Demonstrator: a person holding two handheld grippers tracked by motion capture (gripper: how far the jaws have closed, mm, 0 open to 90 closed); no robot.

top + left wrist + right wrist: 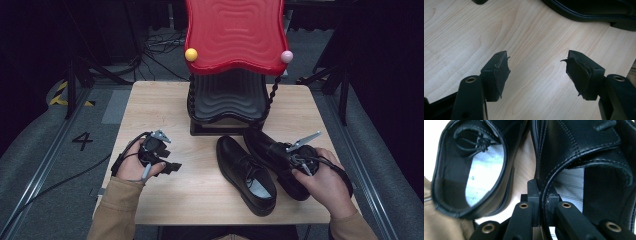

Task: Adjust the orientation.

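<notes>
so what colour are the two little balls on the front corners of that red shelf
One ball is yellow, the other ball pink, on the red shelf; clearest in the high view.

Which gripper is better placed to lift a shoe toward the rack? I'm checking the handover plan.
Right. The right gripper already pinches the collar of the right-hand shoe, jaws closed on it. The left gripper hangs open over bare table.

Rack point(227, 95): on table point(160, 107), at far edge, middle.
Left shoe point(246, 172): before rack, toward near edge.
Right shoe point(272, 155): just right of left shoe, near right edge.
</notes>
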